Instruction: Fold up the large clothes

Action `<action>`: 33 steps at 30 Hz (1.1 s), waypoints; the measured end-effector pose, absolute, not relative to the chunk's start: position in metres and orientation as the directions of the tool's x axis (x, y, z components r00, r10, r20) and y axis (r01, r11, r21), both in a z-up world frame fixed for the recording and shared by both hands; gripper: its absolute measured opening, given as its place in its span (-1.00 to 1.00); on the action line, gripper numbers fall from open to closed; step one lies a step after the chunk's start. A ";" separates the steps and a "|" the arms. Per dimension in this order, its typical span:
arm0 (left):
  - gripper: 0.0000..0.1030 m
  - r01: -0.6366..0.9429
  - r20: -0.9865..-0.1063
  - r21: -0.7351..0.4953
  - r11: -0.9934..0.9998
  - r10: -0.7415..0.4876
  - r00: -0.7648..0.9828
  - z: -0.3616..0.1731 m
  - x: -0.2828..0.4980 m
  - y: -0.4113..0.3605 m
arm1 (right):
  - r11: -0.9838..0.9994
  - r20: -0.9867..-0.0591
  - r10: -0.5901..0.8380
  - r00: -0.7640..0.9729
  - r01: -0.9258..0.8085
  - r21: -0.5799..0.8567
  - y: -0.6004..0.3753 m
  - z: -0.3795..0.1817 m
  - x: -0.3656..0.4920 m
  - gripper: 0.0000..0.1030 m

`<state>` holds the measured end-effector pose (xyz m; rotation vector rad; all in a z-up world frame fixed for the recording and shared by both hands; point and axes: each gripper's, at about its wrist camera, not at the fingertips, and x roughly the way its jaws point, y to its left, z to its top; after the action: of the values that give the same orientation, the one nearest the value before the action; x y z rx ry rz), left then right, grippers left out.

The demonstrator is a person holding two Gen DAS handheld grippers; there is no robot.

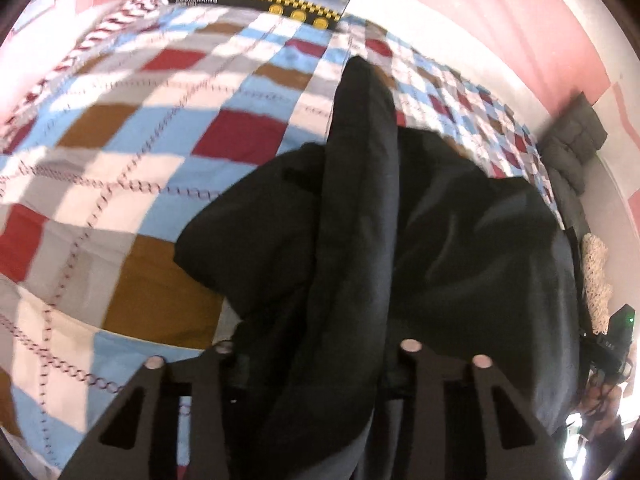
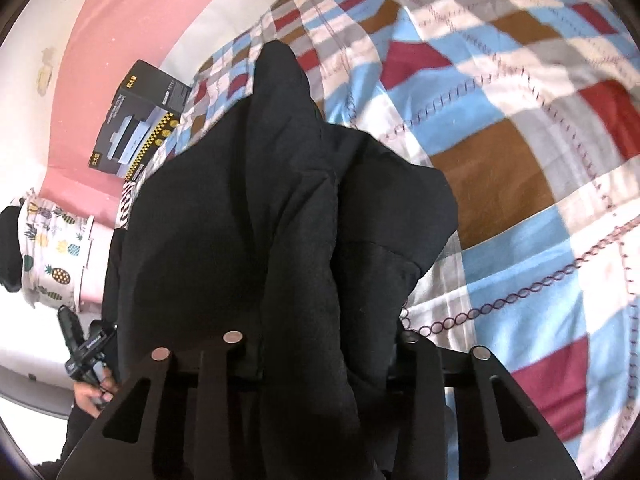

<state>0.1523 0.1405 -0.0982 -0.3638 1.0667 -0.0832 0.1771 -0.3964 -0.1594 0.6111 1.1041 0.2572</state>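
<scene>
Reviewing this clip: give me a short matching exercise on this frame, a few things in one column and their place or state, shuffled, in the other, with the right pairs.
Things:
1. black garment
2. checked bedcover
3. black box with yellow checks
4. pineapple-print fabric

Place or state:
A. spread flat under everything, in blue, red, brown and white squares
B. at the far edge of the bed, against the pink wall
C. bunched up, a ridge of it caught between the fingers of the left gripper and of the right gripper
D. off the bed, at the left edge of the right wrist view

Pairs: 1-C, 2-A, 3-B, 4-D
</scene>
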 end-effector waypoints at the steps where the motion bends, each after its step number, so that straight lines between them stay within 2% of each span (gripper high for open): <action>1: -0.32 -0.103 -0.832 -0.338 0.936 -0.246 0.497 -0.092 0.149 0.143 | 0.810 -0.751 0.483 0.451 0.095 0.578 -0.396 -0.153 0.176 -0.32; 5: -0.40 -0.057 -0.783 -0.373 0.926 -0.282 0.554 -0.061 0.141 0.146 | 0.809 -0.717 0.493 0.493 0.043 0.586 -0.393 -0.121 0.164 -0.34; 16: -0.44 -0.009 -0.709 -0.403 0.915 -0.306 0.636 -0.009 0.134 0.151 | 0.809 -0.654 0.525 0.544 -0.082 0.582 -0.363 -0.062 0.166 -0.36; 26: -0.45 -0.040 -0.658 -0.378 0.925 -0.238 0.715 0.034 0.154 0.197 | 0.775 -0.586 0.597 0.548 -0.206 0.598 -0.313 -0.032 0.210 -0.36; 33: -0.45 -0.072 -0.605 -0.342 0.937 -0.161 0.779 0.068 0.199 0.244 | 0.747 -0.530 0.645 0.551 -0.304 0.592 -0.261 -0.010 0.272 -0.36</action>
<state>0.1987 0.2442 0.0685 -0.3606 0.6790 -0.0495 0.2724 -0.2615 -0.0095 0.4670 0.8066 0.5858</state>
